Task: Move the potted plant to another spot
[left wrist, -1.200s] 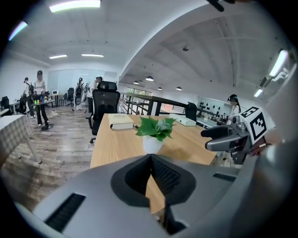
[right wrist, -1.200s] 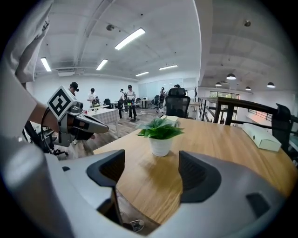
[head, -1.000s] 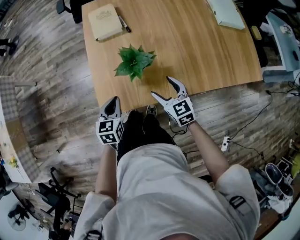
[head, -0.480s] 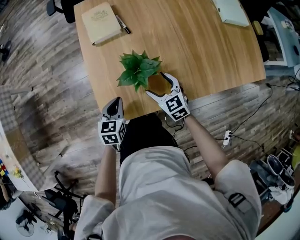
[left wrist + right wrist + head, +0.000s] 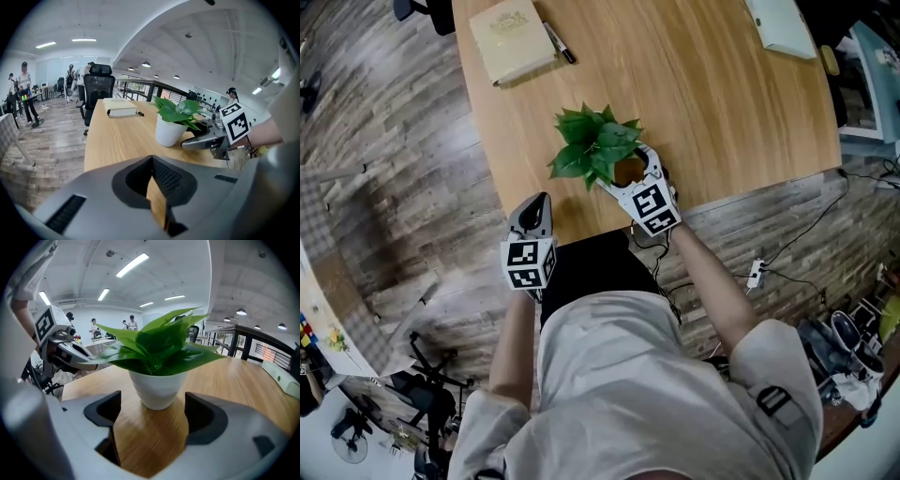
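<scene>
Right tool (image 5: pixel 622 168), jaws freshly wider apart.

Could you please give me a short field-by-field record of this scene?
Potted plant: upright on wooden table, near its front edge
Right gripper: jaws apart, just been opening, white pot between their tips, not gripped
Left gripper: jaws together, empty, at the table's near edge
Also on table: book, pen

The potted plant (image 5: pixel 595 145) stands upright on the wooden table (image 5: pixel 722 112), at about 7 o'clock on the top, near the front edge. Its round white pot (image 5: pixel 157 387) narrows toward the base. Broad green leaves (image 5: pixel 159 343) spread over the rim.
</scene>
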Demonstrator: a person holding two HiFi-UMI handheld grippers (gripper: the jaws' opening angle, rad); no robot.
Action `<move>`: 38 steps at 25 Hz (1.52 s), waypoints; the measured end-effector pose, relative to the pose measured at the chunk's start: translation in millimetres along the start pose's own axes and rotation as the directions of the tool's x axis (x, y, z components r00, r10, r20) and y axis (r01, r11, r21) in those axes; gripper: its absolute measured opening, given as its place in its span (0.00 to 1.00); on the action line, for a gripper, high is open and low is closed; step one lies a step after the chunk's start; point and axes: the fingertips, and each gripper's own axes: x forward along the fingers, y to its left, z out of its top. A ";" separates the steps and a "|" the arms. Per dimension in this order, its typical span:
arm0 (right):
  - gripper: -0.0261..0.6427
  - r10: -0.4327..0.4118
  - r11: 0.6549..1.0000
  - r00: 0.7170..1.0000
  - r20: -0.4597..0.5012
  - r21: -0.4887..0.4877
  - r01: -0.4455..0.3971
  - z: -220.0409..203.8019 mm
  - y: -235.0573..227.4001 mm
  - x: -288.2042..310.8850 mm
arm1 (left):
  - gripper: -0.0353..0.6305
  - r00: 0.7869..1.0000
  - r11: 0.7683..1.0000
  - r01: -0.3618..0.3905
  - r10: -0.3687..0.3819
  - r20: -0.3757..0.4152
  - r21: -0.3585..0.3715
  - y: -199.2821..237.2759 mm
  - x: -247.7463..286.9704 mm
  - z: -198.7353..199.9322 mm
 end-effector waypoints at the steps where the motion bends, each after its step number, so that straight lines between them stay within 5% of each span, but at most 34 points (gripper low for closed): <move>1: 0.68 -0.001 1.000 1.000 0.002 0.005 0.001 1.0 -0.5 2.6 | 0.07 1.000 1.000 0.001 -0.001 -0.005 0.001 1.5 0.3 -0.8; 38: 0.75 0.016 0.998 0.998 0.067 0.056 -0.020 24.0 2.3 37.0 | 0.07 0.999 1.000 0.015 -0.016 -0.039 -0.026 22.5 21.6 6.0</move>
